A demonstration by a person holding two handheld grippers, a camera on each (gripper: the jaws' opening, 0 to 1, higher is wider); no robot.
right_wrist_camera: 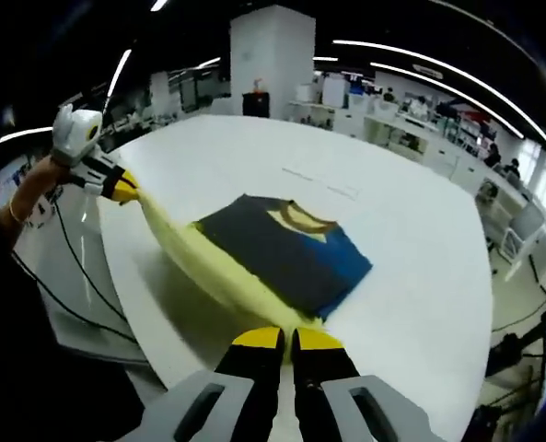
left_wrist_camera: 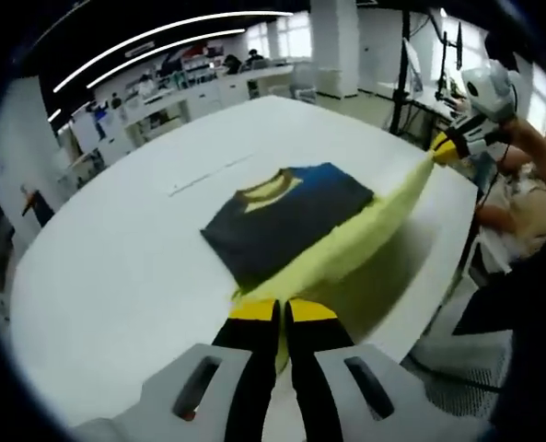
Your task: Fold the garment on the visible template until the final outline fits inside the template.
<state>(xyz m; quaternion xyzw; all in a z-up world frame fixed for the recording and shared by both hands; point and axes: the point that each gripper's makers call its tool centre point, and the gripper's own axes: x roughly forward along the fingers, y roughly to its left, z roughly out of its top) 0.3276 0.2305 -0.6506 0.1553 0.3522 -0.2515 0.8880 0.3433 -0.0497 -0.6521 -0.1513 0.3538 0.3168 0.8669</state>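
Left gripper view has the dark-and-blue garment (left_wrist_camera: 286,221) lying on the white surface (left_wrist_camera: 116,276), its yellow edge stretched taut, pinched between left hand-held gripper (left_wrist_camera: 282,311) and right hand-held gripper (right_wrist_camera: 286,338).

One garment (left_wrist_camera: 296,226) lying ahead of the jaws, one white table (left_wrist_camera: 144,267) bearing it, two grippers pinching its yellow edge, the left gripper (left_wrist_camera: 282,313) and the right gripper (right_wrist_camera: 287,339), each showing two jaws closed together.

Dark-blue-and-yellow garment (left_wrist_camera: 291,221), yellow edge lifted taut off table (left_wrist_camera: 116,276)
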